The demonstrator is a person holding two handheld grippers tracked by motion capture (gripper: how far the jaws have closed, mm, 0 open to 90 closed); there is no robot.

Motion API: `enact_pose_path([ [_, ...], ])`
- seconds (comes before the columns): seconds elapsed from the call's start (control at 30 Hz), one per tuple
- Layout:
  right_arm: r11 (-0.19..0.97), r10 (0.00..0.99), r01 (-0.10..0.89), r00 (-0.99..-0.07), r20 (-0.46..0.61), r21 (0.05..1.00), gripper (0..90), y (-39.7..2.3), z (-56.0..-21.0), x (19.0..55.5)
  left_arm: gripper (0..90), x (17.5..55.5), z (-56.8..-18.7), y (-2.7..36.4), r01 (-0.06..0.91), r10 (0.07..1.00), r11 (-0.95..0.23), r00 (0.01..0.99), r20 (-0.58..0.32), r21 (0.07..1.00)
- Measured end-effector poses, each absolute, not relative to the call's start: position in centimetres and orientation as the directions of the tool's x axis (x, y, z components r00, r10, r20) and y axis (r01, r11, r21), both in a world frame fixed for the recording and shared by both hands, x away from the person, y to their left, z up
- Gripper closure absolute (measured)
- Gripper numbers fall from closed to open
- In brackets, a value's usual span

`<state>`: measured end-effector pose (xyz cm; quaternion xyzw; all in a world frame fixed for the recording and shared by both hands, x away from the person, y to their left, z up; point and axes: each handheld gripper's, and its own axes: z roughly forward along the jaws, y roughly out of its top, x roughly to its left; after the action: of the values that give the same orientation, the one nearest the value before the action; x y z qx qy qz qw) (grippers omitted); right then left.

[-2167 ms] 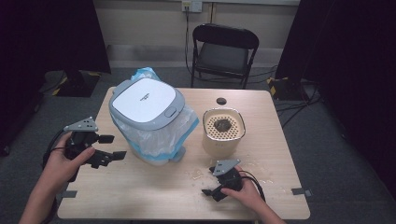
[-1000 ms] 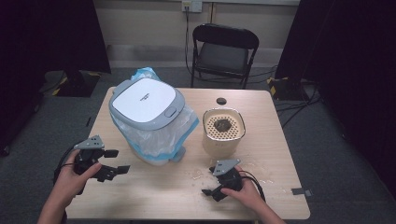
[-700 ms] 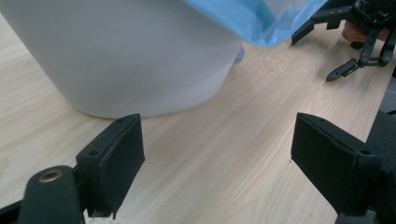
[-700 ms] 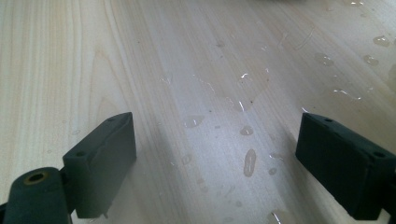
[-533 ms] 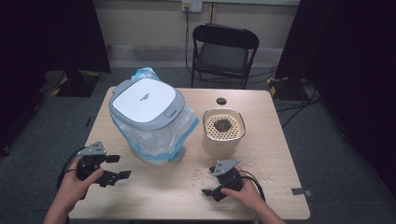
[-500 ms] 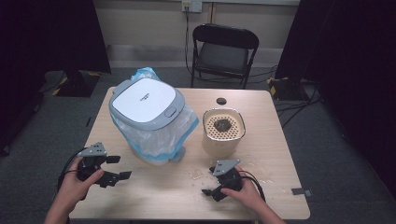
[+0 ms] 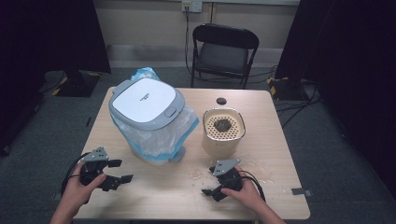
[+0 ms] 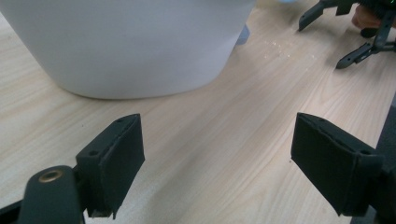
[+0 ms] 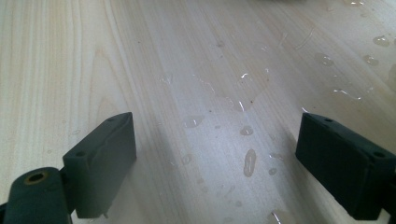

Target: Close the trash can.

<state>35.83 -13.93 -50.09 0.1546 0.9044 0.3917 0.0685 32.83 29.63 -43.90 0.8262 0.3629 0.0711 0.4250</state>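
Near the worktop's (image 7: 261,140) front edge, left tongs (image 7: 119,171) and right tongs (image 7: 210,191) rest with jaws apart, gripping nothing. Just beyond the left tongs stands the lidded white bin (image 7: 147,116); farther right, a beige strainer pot (image 7: 223,133).

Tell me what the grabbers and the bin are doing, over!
Left gripper open, nothing held. Right gripper open over water drops. Lidded bin untouched. Nothing blocking.

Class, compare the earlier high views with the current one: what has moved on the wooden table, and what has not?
The left gripper has come down and back toward the table's near edge, jaws open and empty. The right gripper, the white lidded bin and the beige strainer pot stayed put.
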Motion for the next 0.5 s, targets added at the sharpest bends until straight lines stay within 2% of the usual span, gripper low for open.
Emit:
enact_pose_path([
  [0.27, 0.645, 0.333, 0.226, -0.943, -0.003, 0.730, 11.6, -13.9, -50.1, 35.8, 16.8, 32.5, -45.4, 29.0, 0.535, 0.652, -0.405, 0.738, -0.177, 0.742],
  [0.5, 0.646, 0.333, 0.225, -0.943, -0.004, 0.730, 11.6, -13.9, -50.1, 35.8, 16.9, 32.2, -46.2, 28.2, 0.494, 0.636, -0.464, 0.764, -0.112, 0.735],
])
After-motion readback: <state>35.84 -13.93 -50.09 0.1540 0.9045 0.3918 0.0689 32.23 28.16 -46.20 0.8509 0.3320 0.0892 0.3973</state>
